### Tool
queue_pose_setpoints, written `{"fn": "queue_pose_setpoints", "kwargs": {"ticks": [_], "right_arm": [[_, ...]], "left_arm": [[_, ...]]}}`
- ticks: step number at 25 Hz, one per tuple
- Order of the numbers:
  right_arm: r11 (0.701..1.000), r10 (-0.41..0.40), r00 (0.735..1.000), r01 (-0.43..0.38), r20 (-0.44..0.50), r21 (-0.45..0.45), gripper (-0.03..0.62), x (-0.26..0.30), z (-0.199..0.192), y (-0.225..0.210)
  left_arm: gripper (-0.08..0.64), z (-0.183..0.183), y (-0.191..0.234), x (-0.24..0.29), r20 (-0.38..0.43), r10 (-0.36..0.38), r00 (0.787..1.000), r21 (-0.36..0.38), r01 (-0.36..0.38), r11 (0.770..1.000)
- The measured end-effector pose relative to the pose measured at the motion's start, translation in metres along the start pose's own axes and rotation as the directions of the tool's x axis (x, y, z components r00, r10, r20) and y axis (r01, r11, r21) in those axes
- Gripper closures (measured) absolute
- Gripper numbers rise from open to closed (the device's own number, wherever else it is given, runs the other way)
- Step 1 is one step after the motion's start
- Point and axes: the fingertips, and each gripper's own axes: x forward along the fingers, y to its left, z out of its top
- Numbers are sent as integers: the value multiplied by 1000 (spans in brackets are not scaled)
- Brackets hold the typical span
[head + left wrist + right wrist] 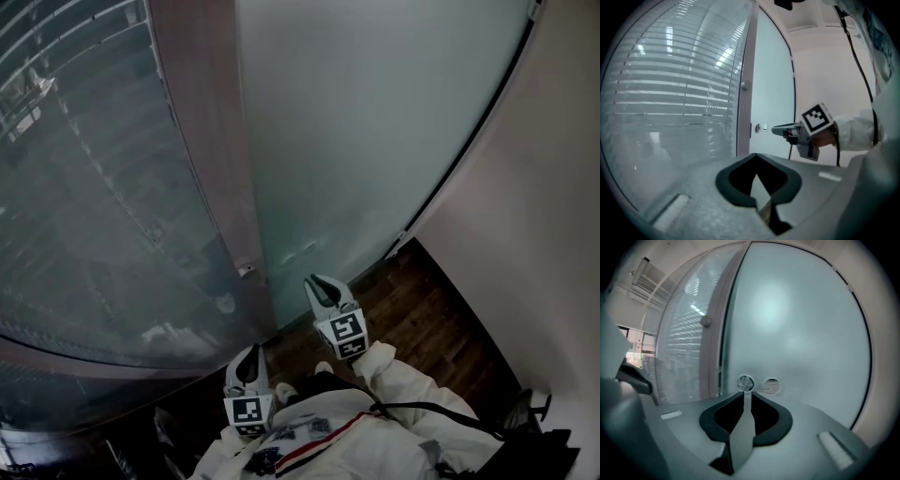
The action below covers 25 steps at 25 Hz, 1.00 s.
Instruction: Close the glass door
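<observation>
- Two holes [771, 386] in door [375, 122]: sharp in gripper views, faint from head.
- Door straight ahead, right of frame [211, 141].
- Left gripper [757, 156] clenched, empty.
- Right gripper [745, 393] barely parted, empty, by holes.

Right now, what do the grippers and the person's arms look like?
Both the left gripper and right gripper are grey, with pointed jaws edged in black. Each carries a cube with black-and-white square markers. The person wears white sleeves, and a thin black cable runs by the right one.
</observation>
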Motion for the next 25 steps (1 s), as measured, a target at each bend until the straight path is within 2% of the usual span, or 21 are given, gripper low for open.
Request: {"fn": "queue_pose_setpoints", "kwargs": {"ticks": [3,8,10,13,15,19,25], "right_arm": [[996,91,995,-90,30,-9,545,-35,6,29],[992,118,991,-115,60,-48,586,-84,-4,51],[984,167,985,-164,50,-64,586,-103,-10,63],[968,248,969,-247,7,-41,586,-128,-25,79],[958,279,960,-278,-8,-71,586,-144,-34,83],[949,292,956,-286,27,-129,586,-180,-30,70],[965,257,964,-254,63,-61,586,-226,-42,22]], "left_arm": [[558,2,-4,1,-2,1,1000,0,-1,1000],[558,-5,3,-6,-21,54,998,-7,-54,998],[558,-9,5,-12,-30,86,996,-7,-86,996],[558,-14,0,-19,-48,123,991,-9,-124,992],[558,-16,-10,-19,-54,137,989,-7,-137,991],[558,-11,-54,-17,-46,121,992,7,-121,993],[558,4,-120,-17,-20,116,993,50,-115,992]]}}
